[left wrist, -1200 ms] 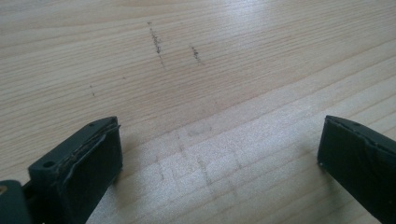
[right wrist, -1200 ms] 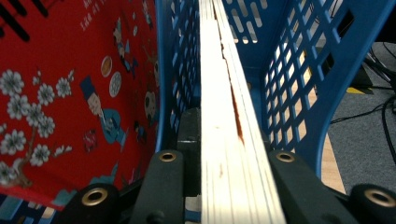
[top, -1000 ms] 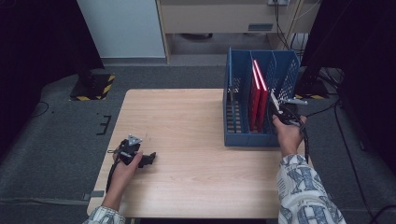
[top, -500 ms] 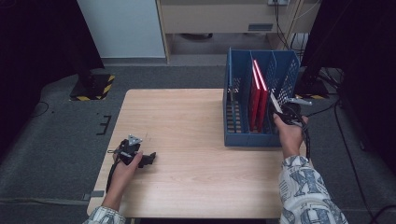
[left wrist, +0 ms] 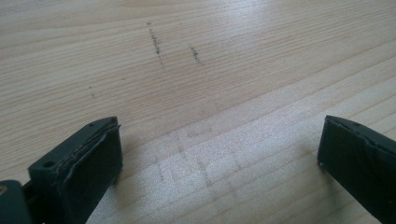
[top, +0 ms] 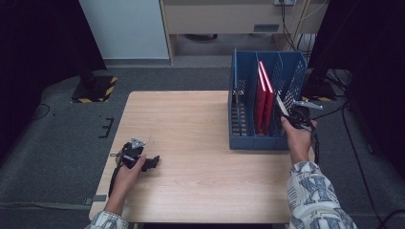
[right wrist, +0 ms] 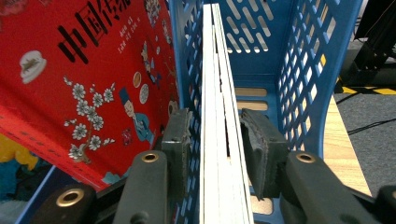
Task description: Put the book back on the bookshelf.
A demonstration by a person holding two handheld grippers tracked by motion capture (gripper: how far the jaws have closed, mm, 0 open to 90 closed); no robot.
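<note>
Right tool (right wrist: pixel 217 140): jaws closed on thin white book (right wrist: pixel 219 116); keep it upright in blue plastic rack (right wrist: pixel 322 70).
Left tool (left wrist: pixel 219 163): jaws wide apart, empty, resting on wooden tabletop (left wrist: pixel 210 70).

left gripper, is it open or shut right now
Open. In the left gripper view its two black jaws stand wide apart with bare wooden table between them; the left gripper holds nothing.

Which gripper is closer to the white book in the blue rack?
Right. The right gripper straddles the white book in the blue rack; the left gripper rests across the table.
</note>
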